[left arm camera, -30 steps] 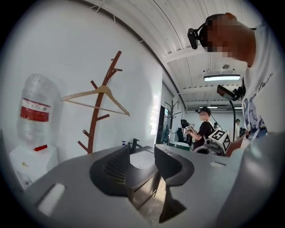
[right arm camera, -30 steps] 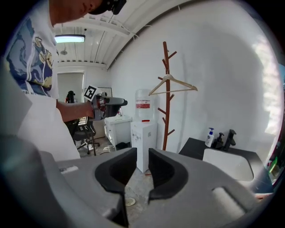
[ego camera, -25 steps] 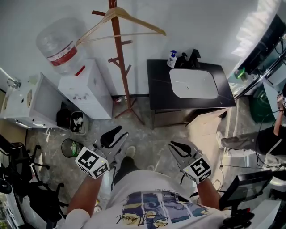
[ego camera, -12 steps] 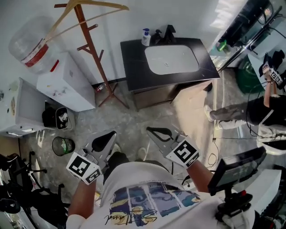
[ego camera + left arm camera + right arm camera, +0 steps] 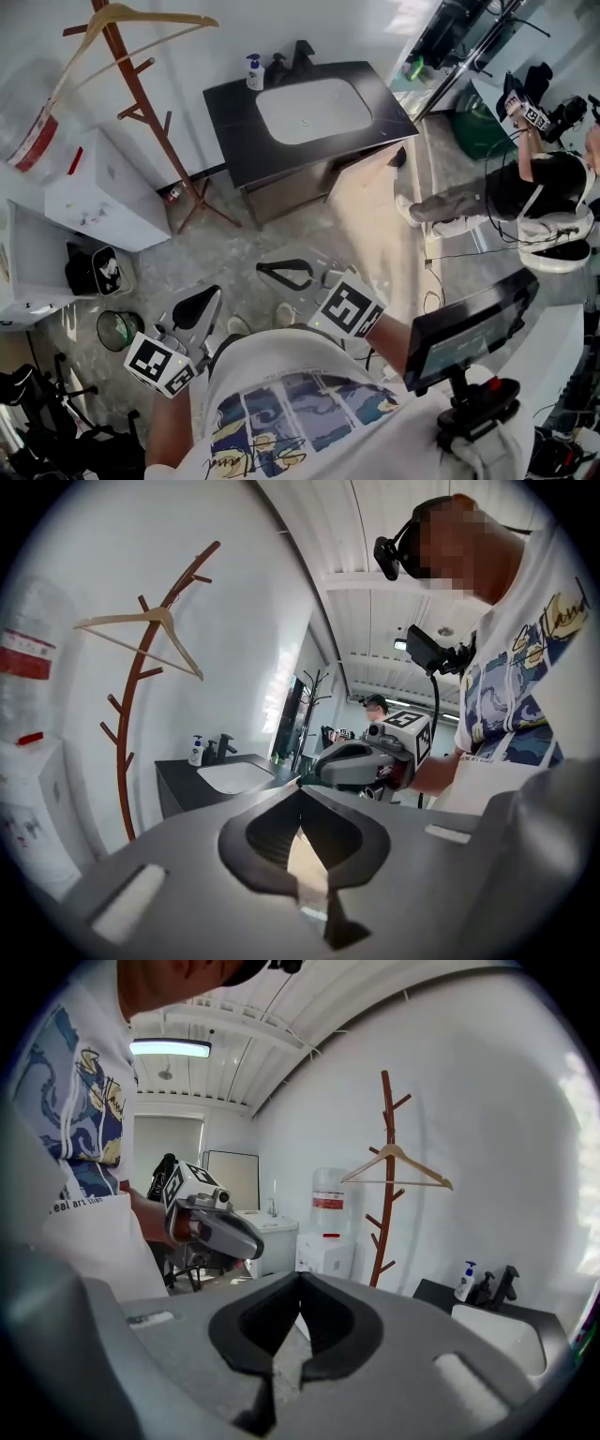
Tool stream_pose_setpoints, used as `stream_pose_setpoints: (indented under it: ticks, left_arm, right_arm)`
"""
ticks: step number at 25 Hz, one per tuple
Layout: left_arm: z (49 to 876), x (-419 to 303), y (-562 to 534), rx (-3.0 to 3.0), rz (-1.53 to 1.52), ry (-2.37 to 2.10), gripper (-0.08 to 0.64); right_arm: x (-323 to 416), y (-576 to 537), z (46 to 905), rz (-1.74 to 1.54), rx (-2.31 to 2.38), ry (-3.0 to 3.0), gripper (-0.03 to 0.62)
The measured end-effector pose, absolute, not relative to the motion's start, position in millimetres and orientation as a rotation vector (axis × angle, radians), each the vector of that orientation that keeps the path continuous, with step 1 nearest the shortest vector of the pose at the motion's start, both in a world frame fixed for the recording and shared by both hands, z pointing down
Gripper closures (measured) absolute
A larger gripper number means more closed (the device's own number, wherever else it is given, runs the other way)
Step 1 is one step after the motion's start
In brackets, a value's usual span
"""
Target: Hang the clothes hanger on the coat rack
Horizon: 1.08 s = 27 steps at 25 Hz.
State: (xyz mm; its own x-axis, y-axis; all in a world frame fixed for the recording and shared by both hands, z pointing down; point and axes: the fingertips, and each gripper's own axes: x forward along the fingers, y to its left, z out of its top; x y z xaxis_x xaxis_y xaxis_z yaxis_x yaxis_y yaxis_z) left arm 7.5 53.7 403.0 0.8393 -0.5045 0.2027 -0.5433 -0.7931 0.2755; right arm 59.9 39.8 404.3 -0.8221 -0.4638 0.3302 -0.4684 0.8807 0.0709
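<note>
The light wooden clothes hanger (image 5: pixel 141 19) hangs by its hook at the top of the reddish-brown coat rack (image 5: pixel 141 108), far left in the head view. Both grippers are held low in front of my body, well away from the rack. My left gripper (image 5: pixel 208 298) is shut with nothing in it. The right gripper (image 5: pixel 265 272) is also shut and empty, pointing left. The left gripper view shows the hanger (image 5: pixel 141 635) on the rack (image 5: pixel 150 677) and the right gripper (image 5: pixel 352 761). The right gripper view shows the hanger (image 5: pixel 398 1171), the rack (image 5: pixel 384 1194) and the left gripper (image 5: pixel 225 1232).
A black vanity with a white sink (image 5: pixel 309 108) stands right of the rack. A white water dispenser (image 5: pixel 89 187) stands left of it, with a round bin (image 5: pixel 117 328) on the floor nearby. Another person (image 5: pixel 534 178) stands at the right; a monitor on a stand (image 5: pixel 469 328) is close by.
Both grippers went from open to shut, holding nothing. The head view swung, so the rack and vanity slid left. The right gripper turned to point left and rose slightly.
</note>
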Motion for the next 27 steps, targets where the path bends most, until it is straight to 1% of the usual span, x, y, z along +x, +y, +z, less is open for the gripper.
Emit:
stream_pose_setpoints:
  ticks: [7,27]
  left_arm:
    - [403.0,-29.0,51.7,2.69,0.165,-0.802,0.558]
    - [408.1,-99.2,57.3,2.775,0.204,-0.72,0.558]
  right_arm:
    - [25.4,41.1,399.0,-0.006,0.686,-2.683,0.591]
    - [-57.7,36.2,402.1,-0.049,0.71,-2.673,0.591]
